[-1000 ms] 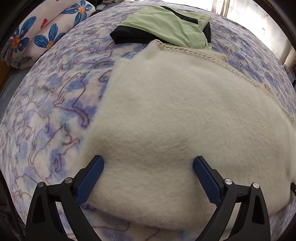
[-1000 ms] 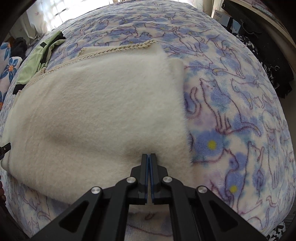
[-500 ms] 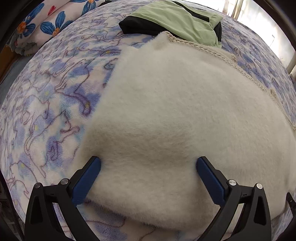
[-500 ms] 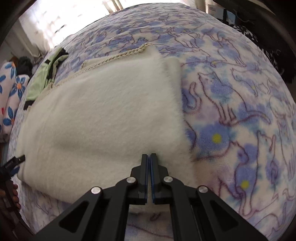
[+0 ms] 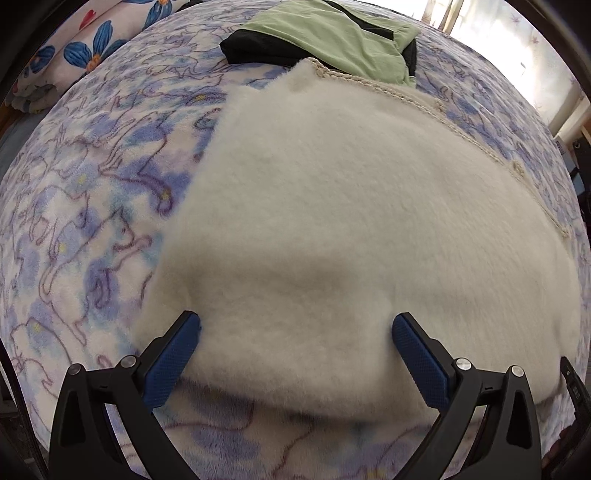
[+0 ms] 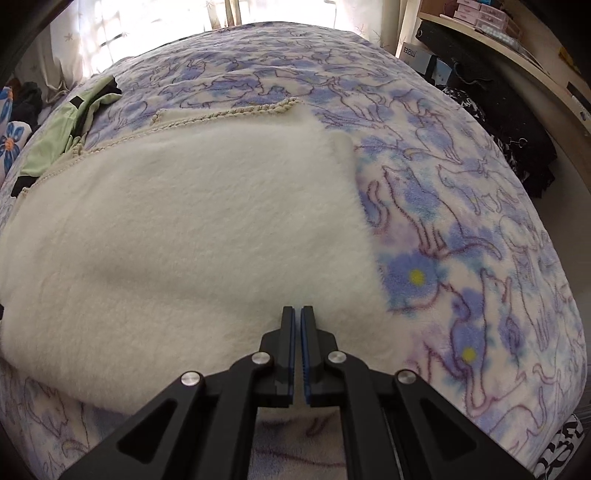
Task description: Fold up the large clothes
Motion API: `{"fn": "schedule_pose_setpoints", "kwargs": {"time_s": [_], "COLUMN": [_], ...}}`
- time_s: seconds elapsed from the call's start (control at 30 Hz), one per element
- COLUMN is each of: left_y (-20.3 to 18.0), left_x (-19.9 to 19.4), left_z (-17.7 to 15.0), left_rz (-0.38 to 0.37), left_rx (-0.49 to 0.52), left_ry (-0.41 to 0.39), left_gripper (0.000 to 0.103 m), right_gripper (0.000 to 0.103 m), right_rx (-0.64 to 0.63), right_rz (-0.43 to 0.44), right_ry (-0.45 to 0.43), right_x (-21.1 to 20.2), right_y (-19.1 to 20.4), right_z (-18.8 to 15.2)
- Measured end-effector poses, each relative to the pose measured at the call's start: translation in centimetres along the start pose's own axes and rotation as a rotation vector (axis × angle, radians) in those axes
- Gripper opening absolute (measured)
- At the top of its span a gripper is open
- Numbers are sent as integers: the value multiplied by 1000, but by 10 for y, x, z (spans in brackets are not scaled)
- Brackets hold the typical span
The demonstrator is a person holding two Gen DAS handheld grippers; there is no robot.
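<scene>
left gripper (image 5: 295,328) spread wide | right gripper (image 6: 297,317) pinched together over cream garment (image 6: 192,229) (box lettering unreadable)

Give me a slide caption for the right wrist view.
Right hand-held gripper shut at the near edge of a folded cream fleece garment on a cat-print blanket.

The cream sweater (image 5: 351,221) covers much of the bedspread (image 5: 92,184) and hides its own folded layers underneath. In the right wrist view its left part runs past the frame edge. The right gripper (image 6: 297,314) has its fingers pressed almost together over the sweater's near edge, though whether any cloth is pinched cannot be told. The green garment (image 5: 332,37) hides most of a black garment (image 5: 258,51) beneath it. The flowered pillow (image 5: 92,48) is cut off at the frame's corner. Boxes on the shelf (image 6: 487,16) are too small to read.
</scene>
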State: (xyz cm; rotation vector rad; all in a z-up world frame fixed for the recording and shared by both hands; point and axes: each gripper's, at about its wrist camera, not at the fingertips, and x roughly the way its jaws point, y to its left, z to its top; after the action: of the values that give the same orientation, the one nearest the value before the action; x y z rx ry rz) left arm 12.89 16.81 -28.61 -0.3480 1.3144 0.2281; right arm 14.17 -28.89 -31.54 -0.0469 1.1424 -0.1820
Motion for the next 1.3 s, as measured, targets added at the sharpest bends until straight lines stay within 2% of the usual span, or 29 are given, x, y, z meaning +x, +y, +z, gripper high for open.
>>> {"fn": "schedule_pose_setpoints", "kwargs": {"time_s": [0.13,0.23,0.3,0.43,0.63,0.8,0.9,1.0,1.03,1.07,1.1,1.17,1.3], "left_y": [6,23,36,52,57,50,48,53,56,57,57,53,30], "left_x": [-11,-8,-9,-6,13,23,29,31,31,31,28,19,-18], "left_z": [-25,-47,-61,-66,-55,-30,-11,8,11,15,17,20,28], "left_rz": [-62,-202,-308,-416,-476,-476,-485,-488,-484,-475,-468,-455,-397], "left_rx": [-19,-129,-208,-278,-306,-273,-290,-355,-389,-414,-424,-396,-271], "left_ry": [19,101,81,37,-39,-128,-175,-220,-230,-235,-243,-258,-306], "left_gripper": [102,102,102,102,102,102,101,80,62,49,43,25,21], "right_gripper": [3,3,3,3,3,3,3,3,3,3,3,3,3], "right_rx": [-1,-2,-8,-5,-15,-45,-67,-84,-91,-97,-106,-131,-178], "right_rz": [-10,-44,-62,-3,93,175,212,235,247,260,271,309,372], "right_ry": [15,8,-25,-63,-142,-163,-171,-201,-215,-221,-218,-183,-161], "right_x": [-8,-20,-30,-44,-57,-55,-55,-56,-57,-57,-56,-49,-39], "right_y": [5,14,22,45,80,103,114,124,129,134,140,154,177], "right_z": [-9,-18,-25,-41,-50,-39,-29,-16,-11,-6,0,12,23]}}
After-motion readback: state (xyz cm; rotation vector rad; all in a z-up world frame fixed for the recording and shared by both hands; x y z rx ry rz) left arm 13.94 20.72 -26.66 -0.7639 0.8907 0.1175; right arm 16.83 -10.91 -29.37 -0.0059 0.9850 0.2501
